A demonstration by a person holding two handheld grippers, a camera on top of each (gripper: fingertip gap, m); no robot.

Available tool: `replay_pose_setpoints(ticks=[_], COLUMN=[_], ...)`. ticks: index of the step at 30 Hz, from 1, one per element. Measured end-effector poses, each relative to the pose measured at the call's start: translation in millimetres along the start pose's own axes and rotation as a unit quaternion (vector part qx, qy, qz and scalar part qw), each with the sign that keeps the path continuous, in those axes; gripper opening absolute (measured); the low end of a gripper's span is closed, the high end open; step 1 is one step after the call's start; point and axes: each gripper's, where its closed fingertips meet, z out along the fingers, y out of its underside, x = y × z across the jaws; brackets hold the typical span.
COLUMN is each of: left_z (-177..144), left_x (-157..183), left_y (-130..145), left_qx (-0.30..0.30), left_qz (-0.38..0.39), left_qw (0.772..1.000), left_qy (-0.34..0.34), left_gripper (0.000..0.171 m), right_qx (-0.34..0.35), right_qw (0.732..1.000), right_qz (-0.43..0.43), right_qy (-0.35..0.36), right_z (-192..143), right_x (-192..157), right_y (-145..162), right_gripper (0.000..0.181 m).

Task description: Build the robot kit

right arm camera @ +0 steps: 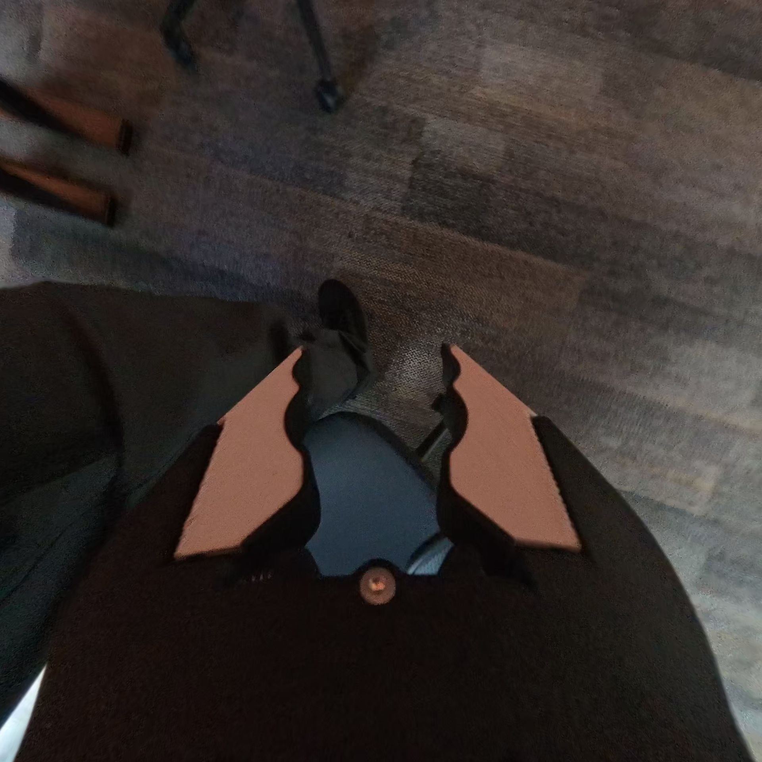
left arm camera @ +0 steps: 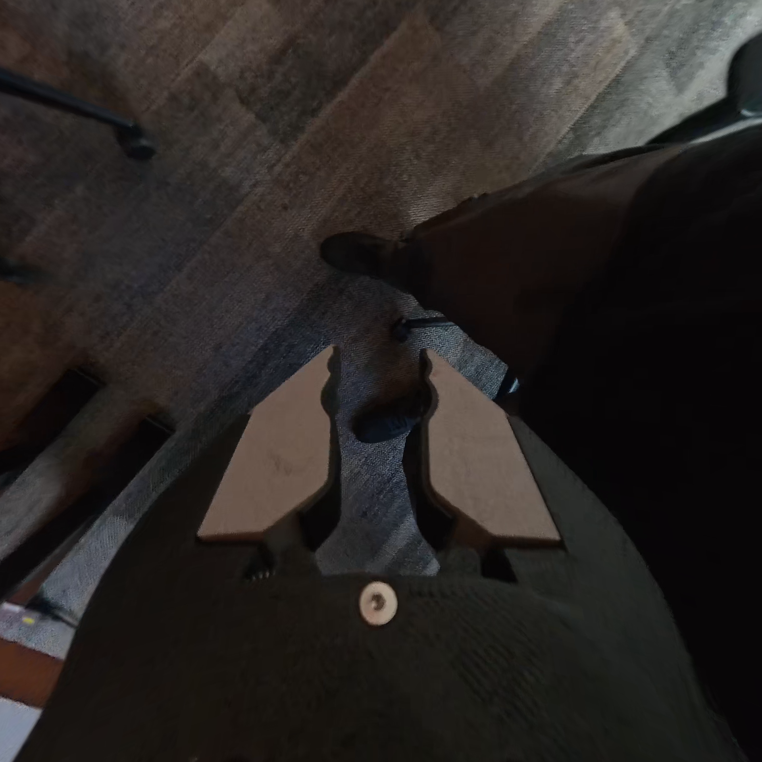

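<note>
Claws [left arm camera: 377, 350] [right arm camera: 373, 348] agape above carpet [left arm camera: 247, 206]

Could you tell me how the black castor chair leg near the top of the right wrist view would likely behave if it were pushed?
The chair leg ends in a castor wheel, so it would probably roll rather than tip. The carpet looks textured, likely slowing it. Its thin dark build suggests stiffness.

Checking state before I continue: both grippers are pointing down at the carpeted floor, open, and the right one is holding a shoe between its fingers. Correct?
Not quite. In the right wrist view the right gripper holds nothing; the shoe is on the carpet far beyond its fingers. The rest stands: the left gripper is open too, over the carpet.
</note>
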Motion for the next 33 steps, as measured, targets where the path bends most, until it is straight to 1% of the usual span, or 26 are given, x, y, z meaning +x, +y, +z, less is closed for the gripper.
replay_pose_setpoints(ticks=[3, 5, 7, 10, 12, 15, 20, 22, 24, 28, 33], left_z=[16.2, 31.9, 49.2, 74.5, 92.5, 124.1, 178.6, 194.2, 206.0, 221.6, 226.1], left_x=[-4.8, -2.9, 0.2, 10.3, 17.3, 24.1, 37.7, 48.0, 60.5, 79.9, 92.9], left_y=[-7.0, -14.5, -24.9, -50.7, -67.2, -77.2, -58.5, -50.5, -43.8, -29.9, 1.7], left_qx=[-0.023, -0.039, -0.06, -0.076, -0.084, -0.103, -0.157, -0.169, -0.172, -0.154, -0.105], left_qz=[-0.047, -0.068, -0.072, -0.072, -0.065, -0.05, -0.052, -0.066, -0.079, -0.103, -0.162], left_qw=[0.998, 0.997, 0.995, 0.994, 0.994, 0.992, 0.983, 0.98, 0.977, 0.979, 0.98], left_qy=[-0.021, -0.025, -0.027, -0.005, 0.018, 0.044, 0.074, 0.085, 0.095, 0.091, 0.048], left_gripper=[0.036, 0.036, 0.036, 0.034, 0.033, 0.03, 0.029, 0.029, 0.028, 0.026, 0.02], right_qx=[-0.021, -0.035, -0.043, -0.047, -0.055, -0.058, -0.066, -0.058, -0.049, -0.061, -0.071], right_qw=[0.996, 0.992, 0.988, 0.985, 0.984, 0.985, 0.99, 0.991, 0.992, 0.99, 0.988], right_qz=[-0.075, -0.108, -0.129, -0.152, -0.158, -0.15, -0.101, -0.081, -0.066, -0.052, -0.064], right_qy=[-0.039, -0.054, -0.067, -0.066, -0.065, -0.059, -0.073, -0.086, -0.1, -0.119, -0.124], right_z=[43.9, 71.6, 94.9, 124.4, 144.1, 167.3, 184.0, 183.9, 184.0, 190.7, 199.9], right_x=[-2.1, 3.2, 10.5, 29.1, 40.6, 54.3, 55.4, 53.3, 52.1, 52.5, 47.4], right_y=[-16.6, -20.1, -19.7, -12.9, -1.4, 16.8, 47.4, 40.2, 38.4, 45.9, 51.9], right_gripper=[0.064, 0.064, 0.064, 0.06, 0.052, 0.05, 0.049, 0.049, 0.045, 0.046, 0.045])
